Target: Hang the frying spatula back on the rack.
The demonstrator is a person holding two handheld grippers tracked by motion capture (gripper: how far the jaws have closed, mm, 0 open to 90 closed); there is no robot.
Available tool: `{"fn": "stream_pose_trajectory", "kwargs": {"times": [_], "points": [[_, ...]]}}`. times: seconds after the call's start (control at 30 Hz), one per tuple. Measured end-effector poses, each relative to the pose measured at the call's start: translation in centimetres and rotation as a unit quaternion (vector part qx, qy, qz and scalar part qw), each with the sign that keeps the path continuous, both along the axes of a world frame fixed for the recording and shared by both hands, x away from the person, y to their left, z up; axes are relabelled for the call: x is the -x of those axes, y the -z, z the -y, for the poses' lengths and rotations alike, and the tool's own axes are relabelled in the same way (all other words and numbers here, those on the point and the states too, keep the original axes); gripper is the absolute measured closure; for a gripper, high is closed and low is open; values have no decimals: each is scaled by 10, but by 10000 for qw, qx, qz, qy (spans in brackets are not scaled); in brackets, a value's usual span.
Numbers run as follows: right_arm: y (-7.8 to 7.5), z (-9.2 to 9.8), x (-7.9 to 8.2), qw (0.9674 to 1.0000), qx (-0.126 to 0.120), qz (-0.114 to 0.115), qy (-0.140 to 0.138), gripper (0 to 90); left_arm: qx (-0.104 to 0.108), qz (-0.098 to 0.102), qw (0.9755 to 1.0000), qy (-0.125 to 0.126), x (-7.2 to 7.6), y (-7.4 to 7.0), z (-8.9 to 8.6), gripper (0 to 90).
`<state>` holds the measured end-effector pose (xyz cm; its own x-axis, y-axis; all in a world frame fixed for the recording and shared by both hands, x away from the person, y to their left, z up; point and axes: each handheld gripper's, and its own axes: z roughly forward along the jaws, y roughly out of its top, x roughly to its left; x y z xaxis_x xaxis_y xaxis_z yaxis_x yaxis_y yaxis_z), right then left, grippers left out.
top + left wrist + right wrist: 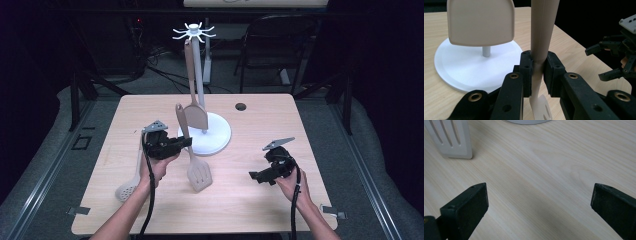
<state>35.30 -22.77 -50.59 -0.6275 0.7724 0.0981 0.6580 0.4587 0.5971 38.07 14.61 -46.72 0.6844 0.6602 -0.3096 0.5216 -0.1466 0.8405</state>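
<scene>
While dark drapes and a tangle of floor cables ring the room, a pale wood-grain table point(260, 200) with rounded corners and a small round hole point(240, 106) near its far edge carries the work. Behind it stand a black folding chair point(280, 45) and dark frame legs.

Rising from a white disc base point(217, 137) near the table's middle, a utensil stand point(199, 75) ends in a white ring of spoked hooks point(194, 32). A beige solid turner point(194, 100) hangs from it, handle up and flat blade down, just above the base.

Beside the base, a slotted turner point(192, 155) of the same smooth matte beige stands nearly upright, its long axis tilted, handle end toward the stand and slotted blade resting on the table on the person's side. The left gripper point(186, 143) is clamped on its handle, black pads pressing both sides of the shaft in the left gripper view.

Flat on the table by the left forearm lies a perforated spoon point(129, 186), bowl toward the near edge.

At the right, the right gripper point(254, 176) is held above bare wood, jaws spread wide with nothing between them.
</scene>
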Motion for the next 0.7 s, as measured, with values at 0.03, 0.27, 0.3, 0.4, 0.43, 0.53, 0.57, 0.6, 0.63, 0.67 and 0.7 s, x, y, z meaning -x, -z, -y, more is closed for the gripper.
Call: {"fn": "stream_pose_trajectory", "kwargs": {"times": [0.03, 0.27, 0.3, 0.4, 0.43, 0.53, 0.57, 0.6, 0.63, 0.67, 0.7], "points": [[0, 1, 0, 10000, 49, 42, 46, 7, -24, 35, 10000, 18, 0, -1, 1, 780], [0, 4, -1, 9999, 133, 36, 63, 8, -174, 213, 9996, 113, -2, -14, 10, 780], [1, 4, -1, 9999, 157, 22, 53, 8, -211, 237, 9994, 132, -3, -16, 12, 781], [2, 4, -3, 9996, 297, -18, 35, 10, -281, 293, 9990, 171, -5, -22, 16, 781], [2, 4, -4, 9997, 241, 14, 94, 10, -300, 310, 9989, 179, -5, -24, 17, 780], [3, 9, -6, 9996, 235, -42, 148, 10, -347, 318, 9987, 205, -9, -28, 21, 780], [3, 10, -6, 9995, 263, -52, 149, 10, -360, 317, 9986, 222, -10, -29, 22, 780], [4, 10, -7, 9996, 251, -69, 139, 10, -391, 322, 9984, 231, -11, -30, 22, 780], [5, 10, -7, 9996, 229, -87, 159, 10, -404, 331, 9984, 237, -12, -32, 23, 780], [6, 11, -8, 9995, 260, -79, 139, 10, -393, 332, 9984, 230, -13, -33, 24, 780], [6, 11, -9, 9995, 279, -64, 156, 12, -423, 355, 9981, 255, -14, -34, 24, 781]]}}
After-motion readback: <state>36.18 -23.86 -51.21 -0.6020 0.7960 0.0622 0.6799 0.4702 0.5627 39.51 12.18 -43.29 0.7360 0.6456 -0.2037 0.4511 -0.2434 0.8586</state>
